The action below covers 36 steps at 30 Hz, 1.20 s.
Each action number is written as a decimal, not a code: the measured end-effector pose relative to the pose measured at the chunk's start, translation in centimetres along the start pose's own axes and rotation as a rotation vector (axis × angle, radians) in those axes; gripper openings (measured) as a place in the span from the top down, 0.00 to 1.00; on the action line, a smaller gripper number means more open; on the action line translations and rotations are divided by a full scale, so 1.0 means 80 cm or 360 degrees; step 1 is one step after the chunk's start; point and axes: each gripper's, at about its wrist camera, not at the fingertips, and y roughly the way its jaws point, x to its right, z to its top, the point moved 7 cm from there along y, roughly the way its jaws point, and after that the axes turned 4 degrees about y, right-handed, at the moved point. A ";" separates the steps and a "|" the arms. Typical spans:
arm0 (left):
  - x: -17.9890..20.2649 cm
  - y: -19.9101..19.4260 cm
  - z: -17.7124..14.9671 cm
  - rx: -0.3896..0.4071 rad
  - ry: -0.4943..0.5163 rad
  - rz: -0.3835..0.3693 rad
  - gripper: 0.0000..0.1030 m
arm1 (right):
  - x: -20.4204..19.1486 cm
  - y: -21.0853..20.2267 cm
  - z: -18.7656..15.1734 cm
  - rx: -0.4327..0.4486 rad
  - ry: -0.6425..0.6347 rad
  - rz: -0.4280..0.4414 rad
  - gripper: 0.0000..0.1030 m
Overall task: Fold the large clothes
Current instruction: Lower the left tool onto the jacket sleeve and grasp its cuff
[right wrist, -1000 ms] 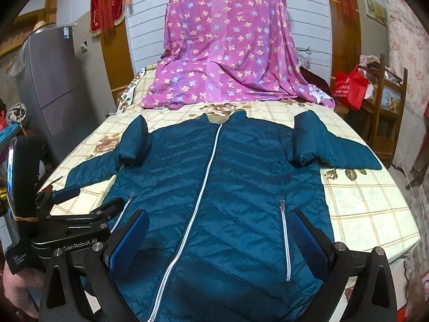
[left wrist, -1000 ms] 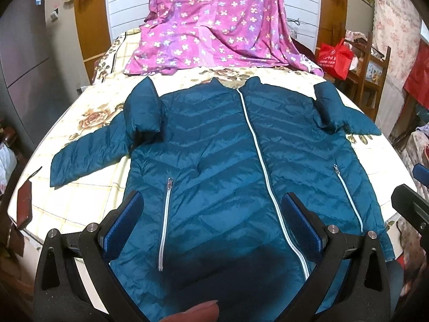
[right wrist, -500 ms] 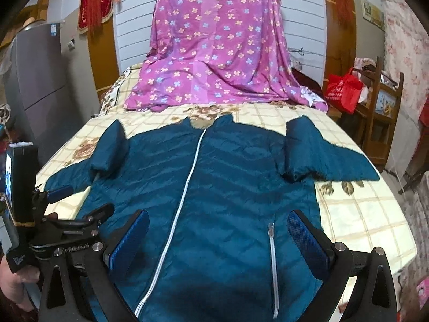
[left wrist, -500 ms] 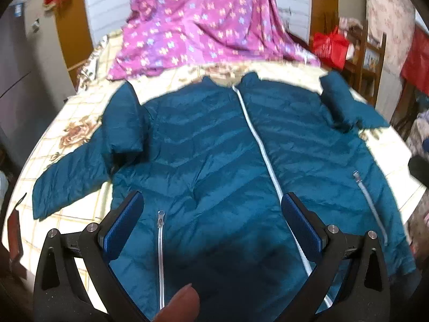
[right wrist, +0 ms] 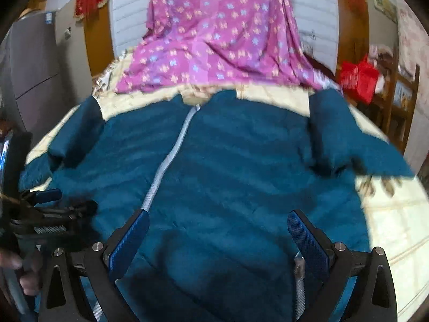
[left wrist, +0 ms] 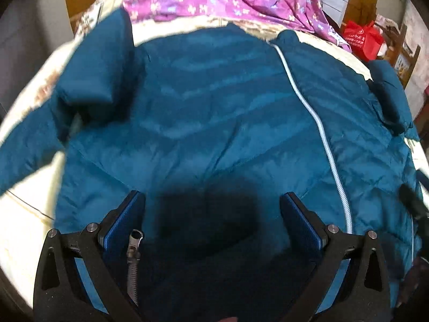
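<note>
A teal puffer jacket [left wrist: 214, 112] lies front up and zipped on the bed, also in the right wrist view [right wrist: 236, 166]. Its white centre zip [left wrist: 319, 123] runs down the middle, and both sleeves are bent near the shoulders. My left gripper [left wrist: 213, 212] is open, low over the jacket's left lower front, with a pocket zip pull [left wrist: 134, 238] by its left finger. My right gripper [right wrist: 218, 230] is open, low over the right lower front, with the other pocket zip [right wrist: 299, 265] by its right finger. The left gripper also shows at the left of the right wrist view [right wrist: 53, 209].
A purple flowered cloth [right wrist: 219, 35] hangs over the headboard at the far end of the cream floral bedsheet [right wrist: 396, 214]. A red bag [right wrist: 359, 77] and wooden shelf stand at the right. A grey cabinet [right wrist: 32, 61] stands at the left.
Both grippers have dropped lower and moved forward over the jacket's lower front, so the jacket fills more of each view. Both stay open.
</note>
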 end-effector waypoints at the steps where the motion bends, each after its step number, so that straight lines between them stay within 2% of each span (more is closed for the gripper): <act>1: 0.000 0.000 -0.001 0.0005 -0.0003 -0.0001 0.00 | -0.001 0.004 -0.001 -0.0024 0.0003 0.0002 0.00; 4: 0.004 0.001 -0.005 0.0015 0.0017 0.0037 0.00 | -0.009 0.008 -0.003 -0.0039 -0.0045 0.0035 0.00; 8: 0.005 0.001 -0.010 0.0044 0.0030 0.0070 0.00 | -0.009 0.032 -0.023 -0.0187 -0.0065 -0.0011 0.00; 24: 0.003 0.005 -0.005 0.0042 0.0013 0.0045 0.00 | -0.008 0.036 -0.035 -0.0168 -0.0069 -0.0032 0.00; 31: 0.004 0.008 -0.003 0.0034 0.0035 0.0074 0.00 | -0.013 0.029 -0.046 -0.0226 -0.0130 -0.0038 0.00; 34: -0.008 -0.013 -0.011 0.0015 0.0040 0.0040 0.00 | -0.011 0.019 -0.048 -0.0276 -0.0138 0.0006 0.00; 36: -0.033 -0.044 -0.014 0.0094 -0.0002 0.0052 0.00 | -0.008 0.000 -0.045 -0.0243 -0.0128 0.0029 0.00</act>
